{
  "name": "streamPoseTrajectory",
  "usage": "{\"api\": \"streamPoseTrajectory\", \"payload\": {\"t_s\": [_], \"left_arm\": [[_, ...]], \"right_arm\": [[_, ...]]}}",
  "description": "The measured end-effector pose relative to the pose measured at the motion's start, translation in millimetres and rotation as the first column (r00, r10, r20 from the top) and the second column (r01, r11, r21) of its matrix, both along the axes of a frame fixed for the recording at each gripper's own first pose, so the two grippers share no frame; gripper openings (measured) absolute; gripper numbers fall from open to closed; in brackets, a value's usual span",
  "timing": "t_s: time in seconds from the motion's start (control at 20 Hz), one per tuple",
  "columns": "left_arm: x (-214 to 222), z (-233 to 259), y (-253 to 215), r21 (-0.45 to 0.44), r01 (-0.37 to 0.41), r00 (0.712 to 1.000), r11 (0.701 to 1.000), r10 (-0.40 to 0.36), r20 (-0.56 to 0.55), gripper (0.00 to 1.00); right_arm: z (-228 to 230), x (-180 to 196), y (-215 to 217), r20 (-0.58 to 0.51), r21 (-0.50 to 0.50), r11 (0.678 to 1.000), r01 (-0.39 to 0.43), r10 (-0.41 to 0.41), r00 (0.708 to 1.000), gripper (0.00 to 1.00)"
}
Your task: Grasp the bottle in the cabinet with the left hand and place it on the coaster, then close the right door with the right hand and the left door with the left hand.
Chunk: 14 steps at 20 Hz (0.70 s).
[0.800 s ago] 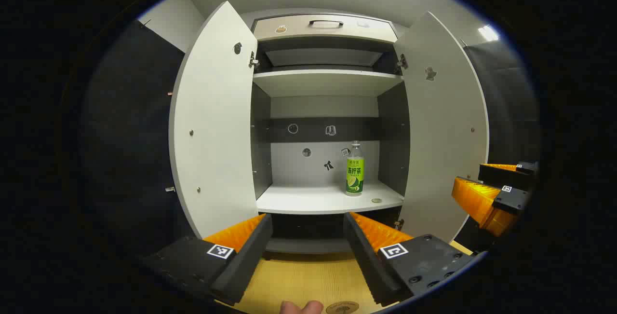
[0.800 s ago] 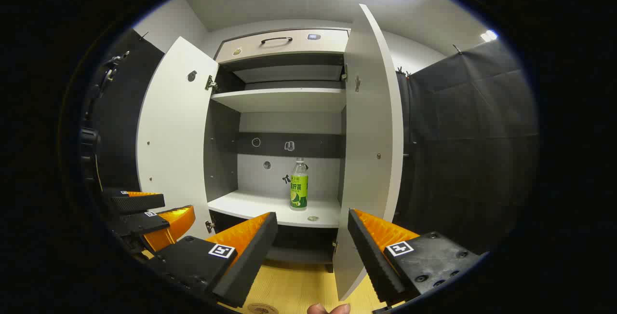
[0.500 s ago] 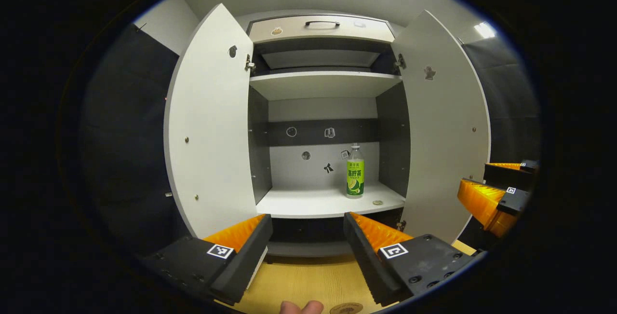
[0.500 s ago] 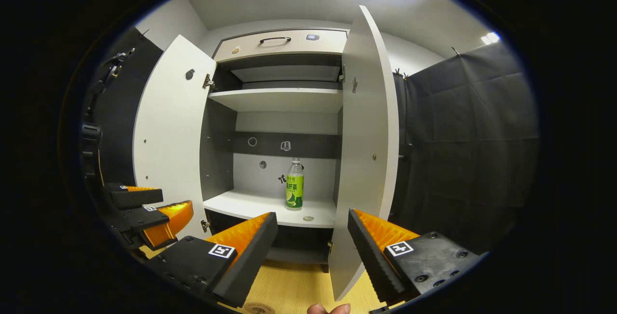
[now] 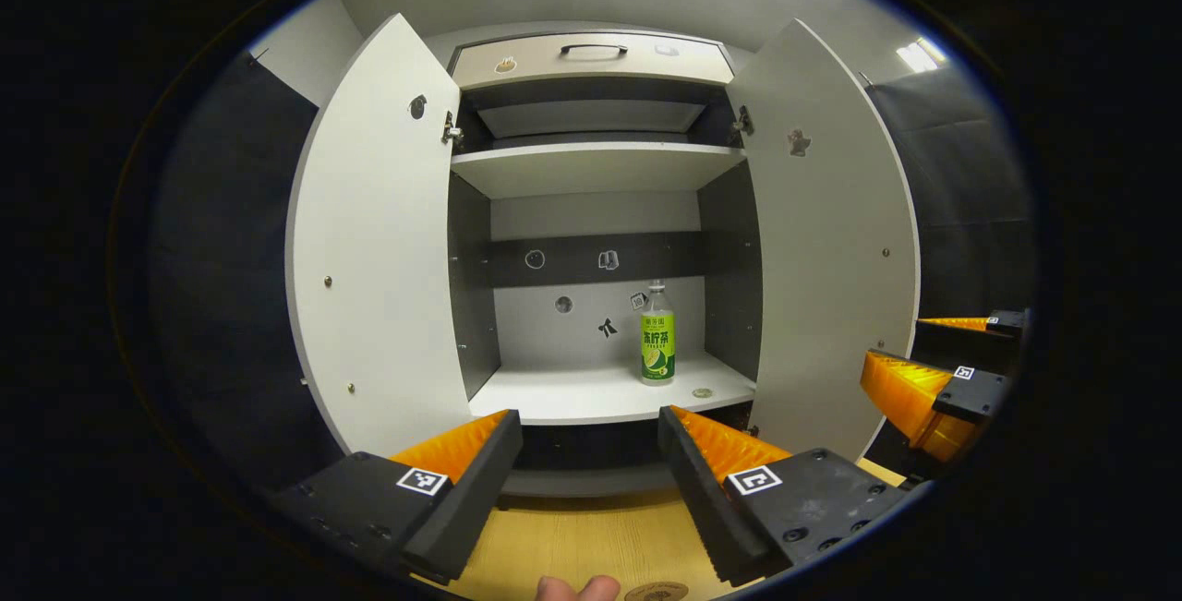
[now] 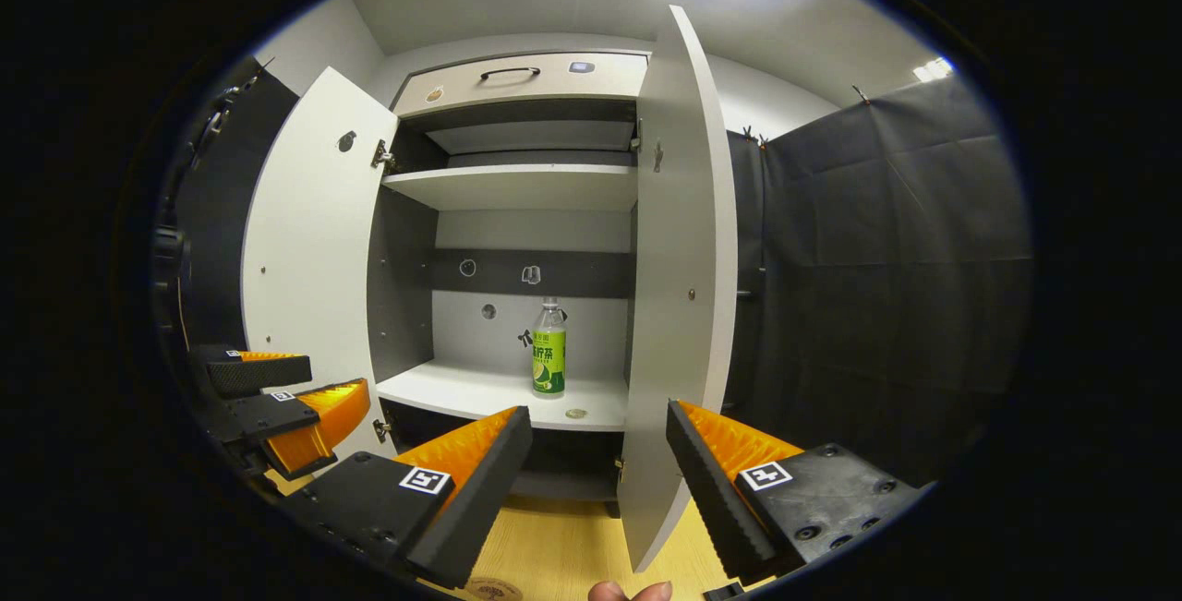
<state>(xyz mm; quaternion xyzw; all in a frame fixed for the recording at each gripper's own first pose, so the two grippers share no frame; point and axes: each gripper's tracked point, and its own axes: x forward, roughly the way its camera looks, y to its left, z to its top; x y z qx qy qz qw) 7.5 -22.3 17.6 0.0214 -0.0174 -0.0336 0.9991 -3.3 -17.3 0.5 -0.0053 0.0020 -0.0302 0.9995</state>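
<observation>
A clear bottle with a green label (image 5: 657, 347) (image 6: 548, 349) stands upright on the cabinet's lower shelf (image 5: 591, 393), toward its right side. Both cabinet doors stand wide: the left door (image 5: 374, 241) (image 6: 309, 241) and the right door (image 5: 826, 241) (image 6: 679, 278). My left gripper (image 5: 589, 430) is open and empty, some way in front of the shelf and below it. My right gripper (image 6: 598, 426) is open and empty too, near the right door's edge. A round coaster (image 5: 656, 592) (image 6: 489, 588) lies on the wooden tabletop (image 5: 591, 536) just under the grippers. The right gripper (image 5: 942, 370) appears at the right edge of the left gripper view.
An upper shelf (image 5: 596, 158) and a drawer with a handle (image 5: 591, 52) sit above the bottle. A small round disc (image 5: 702, 392) lies on the lower shelf beside the bottle. A fingertip (image 5: 577, 587) pokes in at the bottom. Black cloth walls flank the cabinet.
Both views have shifted slightly: the cabinet and bottle slid left in each view and the cabinet looks a little larger. Both grippers stayed open.
</observation>
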Motion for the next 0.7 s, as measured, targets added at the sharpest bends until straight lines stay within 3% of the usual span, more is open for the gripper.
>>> {"api": "streamPoseTrajectory", "payload": {"t_s": [0.35,0.7], "left_arm": [[17.6,2.4,-7.5,-0.01,0.009,1.0,1.0,-0.009,0.0,0.94],[106.5,10.8,-67.3,-0.007,0.091,0.996,0.996,-0.091,0.007,0.95]], "right_arm": [[10.0,-4.7,-7.6,0.005,0.011,1.0,-0.007,0.007,1.0,0.97],[18.9,-21.7,-56.2,0.026,0.022,0.999,0.05,-0.051,0.998,0.97]]}}
